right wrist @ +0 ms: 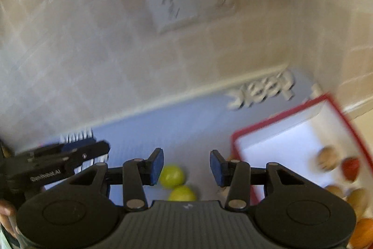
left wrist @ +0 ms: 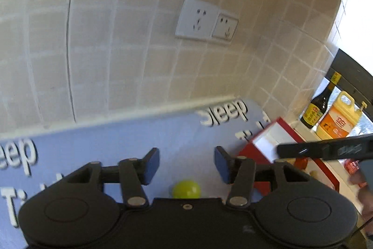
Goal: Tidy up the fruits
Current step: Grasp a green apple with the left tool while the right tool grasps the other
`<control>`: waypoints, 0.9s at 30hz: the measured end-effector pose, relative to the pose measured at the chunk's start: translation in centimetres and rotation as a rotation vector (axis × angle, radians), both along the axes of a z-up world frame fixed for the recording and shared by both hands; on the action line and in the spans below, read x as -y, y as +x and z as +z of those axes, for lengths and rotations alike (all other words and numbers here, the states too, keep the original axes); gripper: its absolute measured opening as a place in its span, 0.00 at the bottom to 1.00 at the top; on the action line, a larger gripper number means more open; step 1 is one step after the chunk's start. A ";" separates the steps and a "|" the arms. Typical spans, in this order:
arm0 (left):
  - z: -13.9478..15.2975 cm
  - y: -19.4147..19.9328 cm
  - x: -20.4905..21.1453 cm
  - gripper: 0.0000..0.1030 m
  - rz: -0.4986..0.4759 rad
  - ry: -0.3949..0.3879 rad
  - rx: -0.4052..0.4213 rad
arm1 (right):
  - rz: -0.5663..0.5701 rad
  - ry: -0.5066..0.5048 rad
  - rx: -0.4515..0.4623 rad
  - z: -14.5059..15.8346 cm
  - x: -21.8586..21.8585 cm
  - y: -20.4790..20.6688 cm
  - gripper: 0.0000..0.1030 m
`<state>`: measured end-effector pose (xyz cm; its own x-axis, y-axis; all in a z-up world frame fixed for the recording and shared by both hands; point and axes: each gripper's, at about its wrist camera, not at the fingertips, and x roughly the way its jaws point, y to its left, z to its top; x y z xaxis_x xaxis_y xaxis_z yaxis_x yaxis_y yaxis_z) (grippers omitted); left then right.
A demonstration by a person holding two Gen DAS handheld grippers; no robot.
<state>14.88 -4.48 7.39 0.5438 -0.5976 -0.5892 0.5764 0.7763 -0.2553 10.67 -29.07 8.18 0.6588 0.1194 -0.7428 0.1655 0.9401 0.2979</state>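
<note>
Two green fruits [right wrist: 172, 175] lie loose on the blue mat [right wrist: 186, 123], one touching the other, both just left of the red-rimmed box [right wrist: 279, 116]. My left wrist view catches only one green fruit [left wrist: 186, 189], low between the fingers, again left of that box [left wrist: 247, 151].

Inside the box: a red fruit [right wrist: 350, 168], a brownish round one [right wrist: 327, 158] beside it, and pale yellowish pieces nearer me. All are blurred; I cannot name them. An orange fruit [right wrist: 363, 232] sits at the frame's corner, and I cannot tell if it is inside the box.

My right gripper [right wrist: 186, 166] is spread wide and holds nothing; it hangs above the green pair. My left gripper [left wrist: 187, 166] is equally wide apart and empty.

Judgement: sorting is well along. Several fruits are in the box; the two green ones are left.

Beyond the box, against the tiled wall [left wrist: 116, 39]: a dark sauce bottle [left wrist: 318, 106] and a yellow jug [left wrist: 338, 118]. A double socket [left wrist: 206, 21] is on the wall above the mat.
</note>
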 end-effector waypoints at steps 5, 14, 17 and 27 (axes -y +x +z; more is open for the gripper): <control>-2.6 1.1 -0.9 0.67 0.002 -0.024 -0.064 | 0.035 0.002 -0.122 -4.2 -2.2 2.0 0.45; -7.3 3.9 0.8 0.68 -0.028 -0.010 -0.212 | 0.059 -0.075 -0.208 -8.3 -4.0 4.1 0.54; -8.9 4.6 1.6 0.69 -0.053 -0.026 -0.269 | 0.073 -0.068 -0.253 -10.1 -4.3 4.4 0.60; -11.5 5.1 4.1 0.72 -0.067 0.010 -0.318 | 0.079 -0.027 -0.284 -12.9 -4.8 4.7 0.63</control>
